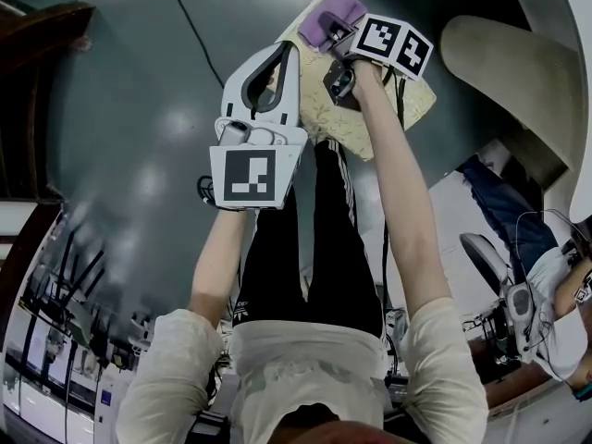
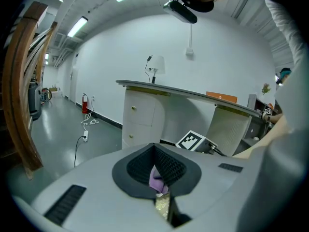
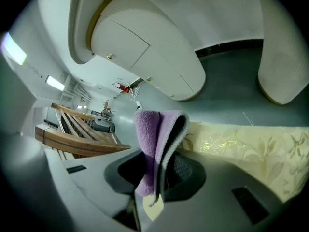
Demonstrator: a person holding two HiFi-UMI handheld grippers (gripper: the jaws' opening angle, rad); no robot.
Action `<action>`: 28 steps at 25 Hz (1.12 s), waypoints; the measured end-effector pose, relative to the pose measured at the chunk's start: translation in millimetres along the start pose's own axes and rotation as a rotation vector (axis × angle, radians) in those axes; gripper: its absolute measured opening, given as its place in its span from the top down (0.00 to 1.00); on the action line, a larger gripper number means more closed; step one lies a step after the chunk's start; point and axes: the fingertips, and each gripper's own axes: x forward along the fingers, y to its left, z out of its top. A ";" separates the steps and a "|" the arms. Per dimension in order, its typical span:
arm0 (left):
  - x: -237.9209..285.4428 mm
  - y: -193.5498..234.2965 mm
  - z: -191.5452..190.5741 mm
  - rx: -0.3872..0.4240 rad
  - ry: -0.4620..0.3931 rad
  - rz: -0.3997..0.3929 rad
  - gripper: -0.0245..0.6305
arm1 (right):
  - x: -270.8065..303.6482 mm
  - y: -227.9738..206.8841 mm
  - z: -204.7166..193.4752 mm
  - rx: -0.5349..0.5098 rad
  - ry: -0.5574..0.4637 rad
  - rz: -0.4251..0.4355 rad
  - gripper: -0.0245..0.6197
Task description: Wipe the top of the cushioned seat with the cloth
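Over cushioned seat [image 1: 421,100], R hand-held gripper [image 1: 335,43] pinches purple cloth [image 1: 331,17], tag [image 3: 153,207] unreadable; L hand-held gripper [image 1: 285,52] pressed together.

Left gripper [image 2: 155,149] jaws together, counter [image 2: 145,120] beyond

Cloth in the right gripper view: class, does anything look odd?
The cloth is folded double in the right tool, its tag dangling by the jaws, not spread flat on the seat. Nothing looks spilled or damaged.
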 end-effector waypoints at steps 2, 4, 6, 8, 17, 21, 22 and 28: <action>2.0 0.1 -1.5 -0.001 0.006 0.000 0.95 | 3.2 -4.1 1.1 0.025 0.010 0.003 0.81; 4.1 -0.5 -2.2 0.004 0.008 -0.002 0.95 | 4.4 -4.9 2.5 0.015 0.024 0.004 0.81; 5.9 -1.7 -2.0 0.011 0.007 -0.006 0.95 | 4.7 -4.2 3.0 -0.001 0.039 0.001 0.81; 6.6 -3.3 -0.6 0.015 0.005 -0.008 0.95 | 4.1 -2.5 2.7 -0.018 0.048 -0.003 0.81; 4.3 -18.1 -0.8 0.027 0.018 -0.027 0.95 | -32.9 -32.3 1.8 -0.018 0.041 -0.047 0.81; -0.2 -23.0 -8.0 0.047 0.045 -0.031 0.95 | -63.4 -62.4 -4.5 -0.008 0.043 -0.091 0.81; -0.6 -25.3 -10.1 0.057 0.056 -0.037 0.95 | -71.9 -70.8 -5.8 -0.006 0.042 -0.104 0.81; 4.1 -43.3 -12.1 0.075 0.071 -0.073 0.95 | -123.6 -124.1 -15.3 0.041 0.023 -0.168 0.81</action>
